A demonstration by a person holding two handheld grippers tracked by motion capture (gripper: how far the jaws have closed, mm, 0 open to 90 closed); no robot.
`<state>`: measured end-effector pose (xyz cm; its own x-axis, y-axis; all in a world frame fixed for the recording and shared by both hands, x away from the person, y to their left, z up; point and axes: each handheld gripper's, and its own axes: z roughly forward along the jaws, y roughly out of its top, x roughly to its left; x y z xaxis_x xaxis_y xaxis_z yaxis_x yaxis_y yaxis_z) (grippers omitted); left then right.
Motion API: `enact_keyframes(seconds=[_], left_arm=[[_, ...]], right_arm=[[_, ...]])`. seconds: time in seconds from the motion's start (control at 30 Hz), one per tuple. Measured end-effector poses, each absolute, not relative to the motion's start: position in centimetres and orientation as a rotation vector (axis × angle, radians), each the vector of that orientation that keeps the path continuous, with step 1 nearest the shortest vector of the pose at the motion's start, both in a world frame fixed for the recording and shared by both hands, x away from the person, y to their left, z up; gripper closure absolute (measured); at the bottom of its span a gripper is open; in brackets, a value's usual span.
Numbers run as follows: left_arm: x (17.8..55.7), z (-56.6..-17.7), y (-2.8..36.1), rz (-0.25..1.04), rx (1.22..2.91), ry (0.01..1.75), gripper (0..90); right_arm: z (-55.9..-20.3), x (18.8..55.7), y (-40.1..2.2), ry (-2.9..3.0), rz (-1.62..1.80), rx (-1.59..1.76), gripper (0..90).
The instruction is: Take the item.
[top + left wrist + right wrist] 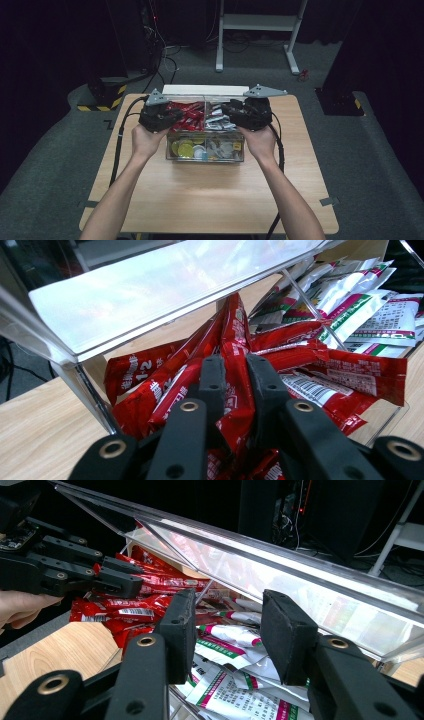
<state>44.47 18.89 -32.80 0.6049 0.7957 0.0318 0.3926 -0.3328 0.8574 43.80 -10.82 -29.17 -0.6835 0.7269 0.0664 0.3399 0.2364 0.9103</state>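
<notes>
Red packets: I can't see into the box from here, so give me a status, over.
Left gripper shut on a red packet. Right gripper over white packets, nothing visibly between its jaws. Clear box, lid raised behind.

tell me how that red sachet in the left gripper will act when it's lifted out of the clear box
Probably floppy: the red sachet is a thin, creased foil strip, so its free end should droop. Likely light, being flat and narrow. Its glossy film could slide between the left gripper pads, and neighbouring red packets overlapping it may drag along.
</notes>
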Motion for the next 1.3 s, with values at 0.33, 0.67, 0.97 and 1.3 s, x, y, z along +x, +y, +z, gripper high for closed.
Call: enact_keyframes(seconds=[0.33, 0.67, 0.97, 1.3], left_arm=[[43.3, -32.0, 19.5, 0.553, 1.93, 0.9, 82.5], [41.6, -31.2, 20.9, 0.533, 1.908, 0.868, 83.0], [40.0, -30.6, 21.8, 0.522, 1.909, 0.831, 83.5], [38.6, -30.4, 23.0, 0.506, 1.891, 0.822, 83.7]], right_arm=[[-29.2, 43.8, -10.8, 2.138, 1.433, 0.983, 57.6], [-29.1, 43.8, -10.7, 2.142, 1.434, 0.987, 57.7], [-29.2, 43.9, -10.7, 2.145, 1.436, 0.991, 57.6], [-29.2, 43.8, -10.7, 2.142, 1.442, 1.004, 57.3]])
